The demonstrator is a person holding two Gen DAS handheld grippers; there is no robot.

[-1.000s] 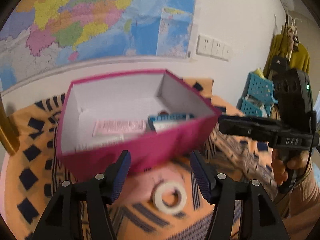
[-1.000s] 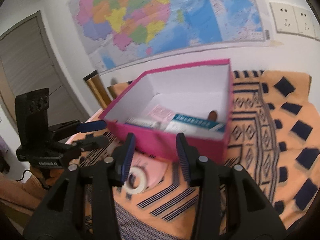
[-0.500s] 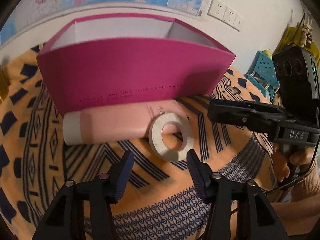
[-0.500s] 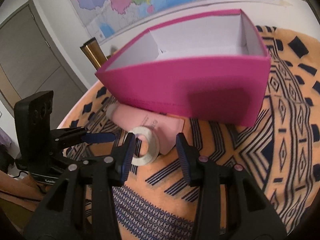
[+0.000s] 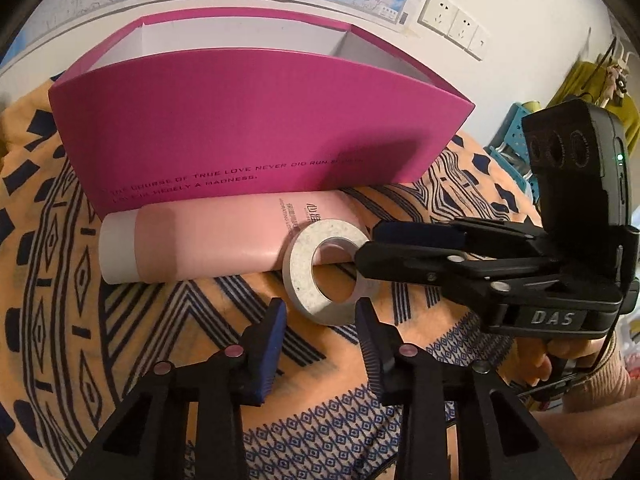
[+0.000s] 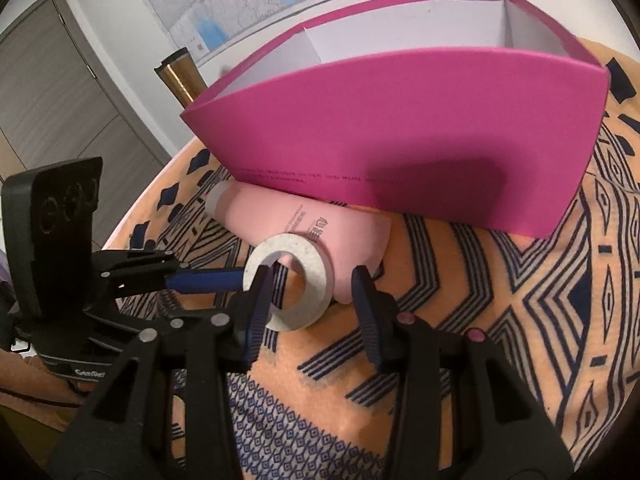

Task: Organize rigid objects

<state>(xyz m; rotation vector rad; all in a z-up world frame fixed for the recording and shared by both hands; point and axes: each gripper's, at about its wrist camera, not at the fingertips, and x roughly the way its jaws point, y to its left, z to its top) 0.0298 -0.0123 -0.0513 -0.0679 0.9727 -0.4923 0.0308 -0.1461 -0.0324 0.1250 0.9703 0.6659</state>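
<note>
Now lowering onto the white flat tape ring [image 5: 298, 276], touching the pink plastic tube [image 5: 208, 240] at 6 o'clock of the magenta cardboard box [image 5: 240, 120]; narrowing left gripper [image 5: 320, 307] and right gripper [image 6: 311, 276], rim between fingers, neither clamping yet; probably boxing next.

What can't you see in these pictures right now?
- Inside of the pink box: both wrist views look low, so its front wall hides the contents.
- Pink tube: the tape ring leans over its tail end in both views.
- Tube's small print: too tiny to read.
- Person: only a hand and sleeve, cut off by the left wrist view's edge.
</note>
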